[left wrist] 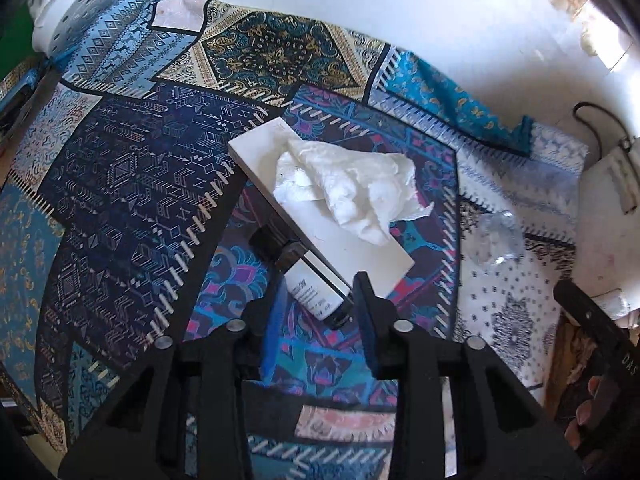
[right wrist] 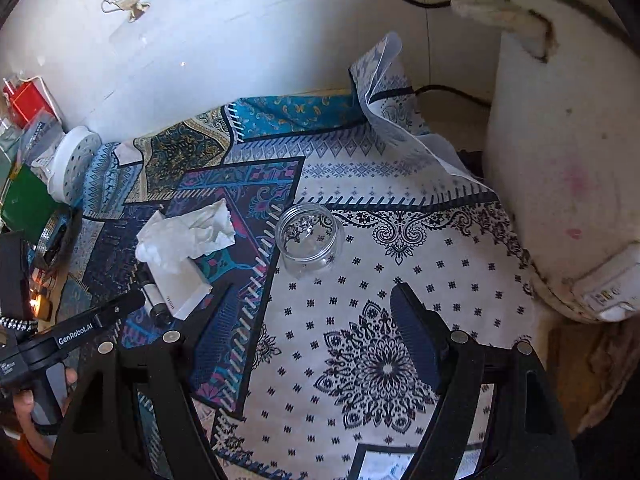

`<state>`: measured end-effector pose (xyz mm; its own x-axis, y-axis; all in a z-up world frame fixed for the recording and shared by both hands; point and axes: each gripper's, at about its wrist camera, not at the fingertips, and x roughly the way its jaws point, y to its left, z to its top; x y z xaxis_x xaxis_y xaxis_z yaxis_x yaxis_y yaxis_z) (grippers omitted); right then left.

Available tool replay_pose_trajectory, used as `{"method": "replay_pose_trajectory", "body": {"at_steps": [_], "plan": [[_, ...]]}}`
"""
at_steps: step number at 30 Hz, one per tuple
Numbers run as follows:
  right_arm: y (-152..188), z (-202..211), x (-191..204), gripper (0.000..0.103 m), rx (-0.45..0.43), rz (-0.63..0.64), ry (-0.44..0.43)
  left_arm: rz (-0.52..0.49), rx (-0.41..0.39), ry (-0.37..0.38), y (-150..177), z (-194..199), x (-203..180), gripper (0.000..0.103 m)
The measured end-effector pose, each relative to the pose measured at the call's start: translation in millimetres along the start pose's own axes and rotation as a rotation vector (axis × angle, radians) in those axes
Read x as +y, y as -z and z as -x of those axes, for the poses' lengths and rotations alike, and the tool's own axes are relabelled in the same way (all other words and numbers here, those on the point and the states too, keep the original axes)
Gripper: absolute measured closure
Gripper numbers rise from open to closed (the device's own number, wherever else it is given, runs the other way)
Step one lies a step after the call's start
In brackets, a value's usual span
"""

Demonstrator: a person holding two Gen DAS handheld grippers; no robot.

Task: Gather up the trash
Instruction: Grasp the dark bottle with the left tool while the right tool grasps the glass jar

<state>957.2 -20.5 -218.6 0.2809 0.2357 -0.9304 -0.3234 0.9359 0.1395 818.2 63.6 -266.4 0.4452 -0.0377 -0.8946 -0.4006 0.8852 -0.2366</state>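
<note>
A crumpled white tissue (left wrist: 352, 188) lies on a flat white box (left wrist: 320, 216) on the patterned cloth. A small dark bottle with a white label (left wrist: 310, 280) lies against the box's near side. My left gripper (left wrist: 316, 300) is open, its jaws on either side of the bottle's near end, not closed on it. In the right wrist view the tissue (right wrist: 188, 236), box (right wrist: 180, 284) and bottle (right wrist: 154, 296) lie at the left. A clear plastic jar (right wrist: 310, 240) stands upright on the white cloth. My right gripper (right wrist: 312, 320) is open and empty, just short of the jar.
The clear jar also shows in the left wrist view (left wrist: 496, 240). A white perforated disc (left wrist: 88, 4) sits at the far left. A large white appliance (right wrist: 560, 184) stands at the right with black cables behind. The left gripper body (right wrist: 76, 332) shows at lower left.
</note>
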Motion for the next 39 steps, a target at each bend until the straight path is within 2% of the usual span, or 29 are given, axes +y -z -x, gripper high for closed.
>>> {"method": "replay_pose_trajectory", "body": {"at_steps": [7,12,14,16,17,21,25,29,35,39], "plan": [[-19,-48,0,0.028,0.055,0.012,-0.007,0.021,-0.03,-0.065,-5,-10,9,0.075],[-22,-64,2,0.028,0.067,0.013,0.002,0.038,-0.012,-0.094,-11,-18,22,0.075],[-23,-69,3,0.032,0.069,0.017,0.008,0.047,-0.008,-0.099,-14,-22,25,0.076],[-23,-72,3,0.048,0.075,0.023,0.01,0.049,-0.008,-0.103,-15,-25,25,0.076],[-23,-73,3,0.05,0.079,0.024,0.006,0.049,-0.013,-0.11,-15,-25,24,0.076],[-24,-73,2,0.051,0.07,0.028,-0.001,0.012,-0.021,-0.134,-11,-24,17,0.076],[-22,-62,6,0.051,0.053,0.025,-0.012,-0.027,-0.033,-0.132,-5,-13,13,0.076],[-16,-42,19,0.051,0.026,0.031,-0.015,-0.038,-0.065,-0.1,1,11,15,0.076],[3,5,49,0.051,-0.039,0.043,-0.019,-0.074,-0.145,-0.047,19,68,23,0.076],[30,37,82,0.051,-0.082,0.049,-0.008,-0.114,-0.205,-0.014,43,114,38,0.076]]}}
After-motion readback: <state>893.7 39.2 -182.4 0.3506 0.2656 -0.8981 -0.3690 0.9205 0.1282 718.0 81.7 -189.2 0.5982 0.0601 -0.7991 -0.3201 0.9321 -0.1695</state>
